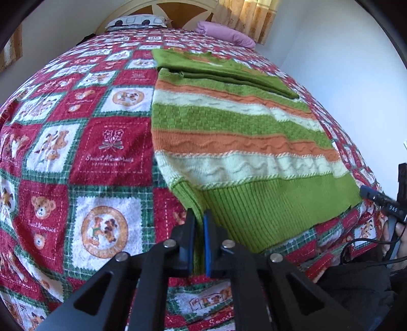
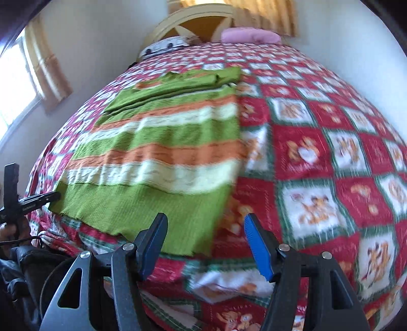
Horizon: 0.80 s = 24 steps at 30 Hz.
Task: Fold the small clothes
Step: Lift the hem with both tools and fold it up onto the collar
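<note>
A small knit sweater (image 1: 234, 142) with green, orange and cream stripes lies flat on the bed, its sleeves folded across the top. My left gripper (image 1: 199, 219) is shut on the sweater's near left hem corner, green ribbing pinched between its blue pads. The sweater also shows in the right wrist view (image 2: 157, 157), which is blurred. My right gripper (image 2: 206, 226) is open and empty, just above the near right corner of the hem. It also shows at the right edge of the left wrist view (image 1: 381, 201).
The bed carries a red, green and white teddy-bear quilt (image 1: 76, 152). A pink pillow (image 1: 226, 33) and a patterned pillow (image 1: 137, 21) lie by the headboard. White walls flank the bed; a window (image 2: 15, 76) is on one side.
</note>
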{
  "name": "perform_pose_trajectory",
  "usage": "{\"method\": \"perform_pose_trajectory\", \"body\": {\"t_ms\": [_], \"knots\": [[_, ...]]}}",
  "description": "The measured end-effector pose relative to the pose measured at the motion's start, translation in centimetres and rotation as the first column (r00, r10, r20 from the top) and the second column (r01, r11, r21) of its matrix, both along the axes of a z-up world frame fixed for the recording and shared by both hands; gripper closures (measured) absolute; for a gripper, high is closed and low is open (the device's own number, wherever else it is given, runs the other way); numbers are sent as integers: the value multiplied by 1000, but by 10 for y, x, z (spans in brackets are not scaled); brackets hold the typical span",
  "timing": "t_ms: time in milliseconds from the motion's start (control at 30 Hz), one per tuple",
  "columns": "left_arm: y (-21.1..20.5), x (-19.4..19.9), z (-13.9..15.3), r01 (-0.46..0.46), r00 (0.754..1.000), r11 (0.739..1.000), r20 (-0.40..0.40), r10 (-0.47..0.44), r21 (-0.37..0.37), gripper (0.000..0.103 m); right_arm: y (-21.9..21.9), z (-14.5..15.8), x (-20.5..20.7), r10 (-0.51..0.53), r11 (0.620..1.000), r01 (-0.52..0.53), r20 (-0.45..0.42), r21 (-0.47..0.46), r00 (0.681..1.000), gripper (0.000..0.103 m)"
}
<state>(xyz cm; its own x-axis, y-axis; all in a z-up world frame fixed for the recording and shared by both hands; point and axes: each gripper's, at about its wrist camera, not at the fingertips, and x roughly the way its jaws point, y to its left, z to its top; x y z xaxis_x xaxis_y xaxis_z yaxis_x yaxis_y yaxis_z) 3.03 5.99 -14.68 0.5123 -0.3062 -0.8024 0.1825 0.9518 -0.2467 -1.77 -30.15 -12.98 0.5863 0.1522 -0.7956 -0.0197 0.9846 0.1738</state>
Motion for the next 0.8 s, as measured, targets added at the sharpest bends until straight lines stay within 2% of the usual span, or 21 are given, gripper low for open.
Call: {"method": "perform_pose_trajectory", "body": {"t_ms": [200, 267, 300, 333, 367, 400, 433, 467, 567, 800], "knots": [[0, 4, -7, -15, 999, 1000, -33, 15, -4, 96, 11, -6, 0, 53, 998, -53, -2, 31, 999, 40], [2, 6, -10, -23, 999, 1000, -46, 22, -14, 90, 15, -12, 1, 62, 998, -62, -15, 31, 998, 40], [2, 6, -10, -25, 998, 1000, -52, 25, -14, 80, 19, -15, 2, 67, 998, -67, -17, 18, 998, 40], [2, 6, -11, -27, 998, 1000, -57, 26, -16, 70, 20, -15, 1, 68, 998, -68, -8, -2, 998, 45], [3, 5, -12, -23, 998, 999, -57, 21, -33, 67, 22, -15, 1, 72, 997, -72, -4, -20, 997, 63], [3, 5, -11, -20, 998, 999, -54, 18, -36, 70, 22, -16, 1, 80, 997, -80, -10, -18, 997, 75], [3, 4, -11, -15, 999, 999, -51, 13, -35, 86, 22, -17, 0, 79, 997, -79, -8, -19, 997, 83], [3, 4, -9, -7, 999, 999, -44, 5, -37, 99, 24, -17, 1, 83, 996, -83, -5, -28, 997, 86], [8, 1, 0, 6, 1000, 999, -13, -7, -53, 98, 16, -14, 1, 75, 997, -75, 14, 6, 997, 96], [31, -12, 32, 23, 997, 990, 81, -12, -138, 98, -11, 25, -18, 59, 987, -80, 144, 143, 988, 98]]}}
